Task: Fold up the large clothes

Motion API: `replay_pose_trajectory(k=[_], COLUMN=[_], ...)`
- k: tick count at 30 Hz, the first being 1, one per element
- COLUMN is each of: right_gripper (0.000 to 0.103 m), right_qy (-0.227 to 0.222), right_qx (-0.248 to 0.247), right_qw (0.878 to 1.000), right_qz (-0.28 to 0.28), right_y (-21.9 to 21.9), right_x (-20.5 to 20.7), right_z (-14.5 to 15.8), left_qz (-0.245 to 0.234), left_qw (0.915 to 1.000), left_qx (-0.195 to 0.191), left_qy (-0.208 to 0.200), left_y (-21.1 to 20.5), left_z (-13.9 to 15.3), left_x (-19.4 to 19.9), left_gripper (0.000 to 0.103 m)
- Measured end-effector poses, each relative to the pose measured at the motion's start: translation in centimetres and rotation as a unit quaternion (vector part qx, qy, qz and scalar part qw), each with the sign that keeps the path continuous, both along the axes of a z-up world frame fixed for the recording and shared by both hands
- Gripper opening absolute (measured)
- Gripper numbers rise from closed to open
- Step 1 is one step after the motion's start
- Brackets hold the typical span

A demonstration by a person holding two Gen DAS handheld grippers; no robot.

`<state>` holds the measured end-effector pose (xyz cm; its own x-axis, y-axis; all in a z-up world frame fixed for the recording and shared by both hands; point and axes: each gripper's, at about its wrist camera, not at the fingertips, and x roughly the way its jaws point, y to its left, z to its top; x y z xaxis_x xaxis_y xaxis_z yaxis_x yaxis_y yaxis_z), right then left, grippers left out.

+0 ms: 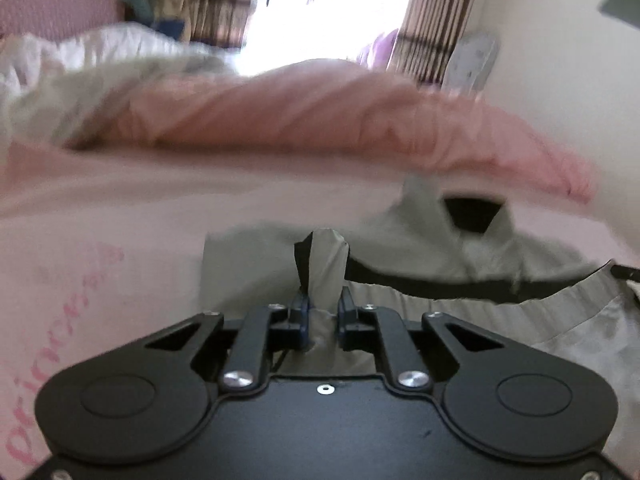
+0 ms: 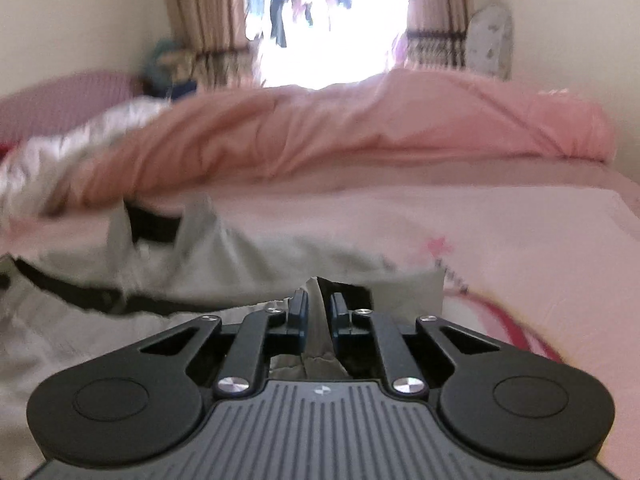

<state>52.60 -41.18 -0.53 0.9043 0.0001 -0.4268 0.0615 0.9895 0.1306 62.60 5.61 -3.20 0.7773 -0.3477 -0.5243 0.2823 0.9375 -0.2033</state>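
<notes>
A large pale grey garment with a black lining (image 1: pixel 440 252) lies on the pink bed sheet (image 1: pixel 120 216). My left gripper (image 1: pixel 324 300) is shut on a raised fold of its edge, low over the bed. In the right wrist view the same grey garment (image 2: pixel 248 256) spreads to the left. My right gripper (image 2: pixel 319 306) is shut on another pinch of its edge, close to the sheet (image 2: pixel 520 240). Both views are motion-blurred.
A bunched pink quilt (image 1: pixel 320 120) (image 2: pixel 360 128) lies across the bed behind the garment, with white bedding (image 1: pixel 80 64) at the left. Beyond are curtains and a bright window (image 2: pixel 328 20). A wall stands to the right.
</notes>
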Motion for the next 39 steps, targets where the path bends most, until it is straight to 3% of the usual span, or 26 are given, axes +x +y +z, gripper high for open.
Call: replay_pose_trajectory(k=[4,9,13,15,17,19,22,28,31,34,39], right_gripper=[0.011,0.012,0.014,0.024,0.036,0.037,0.037,0.037,0.036,0.035,0.033], right_qy=[0.016,0.059,0.062,0.054,0.028,0.001,-0.019,0.003,0.033,0.028,0.033], right_qx=[0.004,0.002,0.003,-0.007,-0.023,-0.024,-0.017,-0.049,-0.047,-0.037,-0.021], right_qw=[1.0,0.998,0.998,0.998,0.999,0.999,1.0,0.998,0.998,0.999,0.999], right_qz=[-0.01,-0.015,-0.016,-0.028,-0.04,-0.034,0.004,0.024,0.009,-0.002,-0.018], right_y=[-0.1,0.0,0.0,0.1,0.7,1.5,3.3,6.6,6.8,6.1,5.7], right_x=[2.5,5.1,5.1,4.4,2.3,-0.6,-5.7,-11.2,-10.9,-10.8,-11.0], right_z=[0.1,-2.7,-3.3,-2.7,-1.4,-0.2,0.6,-2.2,-4.5,-6.2,-5.8], left_qz=[0.013,0.027,0.033,0.044,0.058,0.058,0.021,-0.038,-0.045,-0.035,-0.036], left_qw=[0.9998,0.9982,0.9977,0.9969,0.9958,0.9958,0.9987,0.9971,0.9958,0.9947,0.9945], left_qx=[0.003,0.039,0.039,0.046,0.061,0.069,0.047,0.065,0.075,0.09,0.087], left_qy=[-0.017,0.037,0.044,0.046,0.035,0.015,0.007,0.008,0.027,0.036,0.045], left_y=[0.1,-0.7,-0.3,-0.4,-0.3,-0.4,-0.6,-3.5,-4.8,-4.9,-4.7], left_z=[1.3,-2.4,-4.1,-3.5,-1.9,0.0,1.9,0.2,-2.0,-3.9,-4.3], left_x=[1.0,4.1,4.8,4.8,3.6,1.4,-3.3,-12.5,-13.3,-12.8,-11.7], left_gripper=[0.011,0.015,0.023,0.035,0.045,0.05,0.059,0.06,0.061,0.064,0.064])
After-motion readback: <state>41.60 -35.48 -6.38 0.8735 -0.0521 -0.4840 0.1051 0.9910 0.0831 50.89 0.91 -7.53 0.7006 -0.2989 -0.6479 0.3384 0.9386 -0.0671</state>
